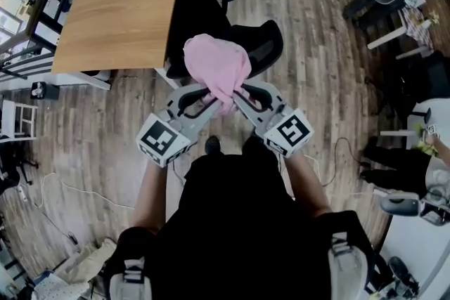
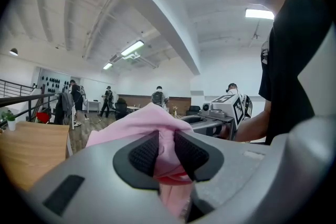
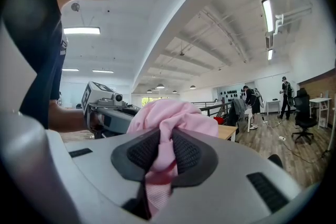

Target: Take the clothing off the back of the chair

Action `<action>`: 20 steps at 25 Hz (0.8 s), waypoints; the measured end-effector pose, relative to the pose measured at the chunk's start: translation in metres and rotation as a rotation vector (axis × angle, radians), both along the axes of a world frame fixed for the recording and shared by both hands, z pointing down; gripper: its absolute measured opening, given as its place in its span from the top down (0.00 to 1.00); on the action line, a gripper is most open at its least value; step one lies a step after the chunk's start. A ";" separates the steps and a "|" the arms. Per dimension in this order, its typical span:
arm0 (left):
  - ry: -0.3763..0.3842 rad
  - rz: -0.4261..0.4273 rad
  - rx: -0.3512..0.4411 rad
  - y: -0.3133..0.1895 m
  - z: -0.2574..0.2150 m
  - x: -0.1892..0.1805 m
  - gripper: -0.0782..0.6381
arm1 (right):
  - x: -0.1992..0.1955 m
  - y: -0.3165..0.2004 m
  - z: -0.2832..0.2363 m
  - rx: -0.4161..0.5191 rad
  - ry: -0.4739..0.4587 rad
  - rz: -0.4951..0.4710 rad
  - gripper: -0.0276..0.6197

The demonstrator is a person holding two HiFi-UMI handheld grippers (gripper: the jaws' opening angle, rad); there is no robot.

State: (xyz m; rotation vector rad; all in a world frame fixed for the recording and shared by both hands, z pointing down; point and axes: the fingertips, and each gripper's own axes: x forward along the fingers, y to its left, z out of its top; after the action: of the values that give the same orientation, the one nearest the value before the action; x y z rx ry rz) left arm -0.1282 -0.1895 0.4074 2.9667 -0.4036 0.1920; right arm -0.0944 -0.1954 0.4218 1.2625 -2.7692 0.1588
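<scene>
Clothing sits pinched in left tool and right tool; only the head view shows the chair.

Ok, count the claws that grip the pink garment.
2. The left claw pinches the pink garment from the head view's left, the right claw from its right. Neither is hidden.

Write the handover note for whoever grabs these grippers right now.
Left gripper: shut on the pink garment, cloth pinched between its pads.
Right gripper: shut on the same garment, close beside the left.
Garment: bunched up, held over the black office chair beside the wooden table. It looks lifted off the backrest, though contact underneath can't be ruled out.
Done: garment gripped and up.
Left: carry it clear of the chair, with both grips kept.
</scene>
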 end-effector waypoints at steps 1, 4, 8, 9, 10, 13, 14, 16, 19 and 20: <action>0.002 -0.001 0.006 0.001 -0.002 0.000 0.76 | 0.000 0.001 -0.002 0.005 0.003 -0.003 0.85; 0.003 -0.021 0.023 0.009 -0.007 0.003 0.76 | 0.003 0.009 -0.006 0.020 0.003 -0.021 0.85; -0.010 -0.059 0.045 0.030 -0.014 0.014 0.76 | 0.015 0.027 -0.012 0.041 -0.011 -0.058 0.85; -0.010 -0.074 0.049 0.034 -0.015 0.016 0.76 | 0.017 0.031 -0.013 0.046 -0.014 -0.073 0.85; -0.010 -0.093 0.053 0.039 -0.016 0.018 0.76 | 0.018 0.035 -0.014 0.051 -0.018 -0.090 0.85; -0.005 -0.146 0.057 0.056 -0.022 0.028 0.76 | 0.028 0.050 -0.021 0.063 -0.035 -0.140 0.85; 0.000 -0.160 0.056 0.063 -0.024 0.034 0.76 | 0.034 0.057 -0.024 0.065 -0.039 -0.154 0.85; 0.008 -0.182 0.052 0.077 -0.027 0.044 0.76 | 0.045 0.069 -0.027 0.069 -0.043 -0.179 0.85; 0.005 -0.212 0.052 0.098 -0.025 0.060 0.76 | 0.060 0.090 -0.025 0.072 -0.053 -0.213 0.85; 0.003 -0.220 0.047 0.106 -0.023 0.065 0.76 | 0.065 0.098 -0.024 0.071 -0.058 -0.222 0.85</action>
State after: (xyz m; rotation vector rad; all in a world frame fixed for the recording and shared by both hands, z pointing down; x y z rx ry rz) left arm -0.0635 -0.0830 0.3843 2.9379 -0.7390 0.1554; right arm -0.0292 -0.0977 0.3980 0.9679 -2.9631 0.0815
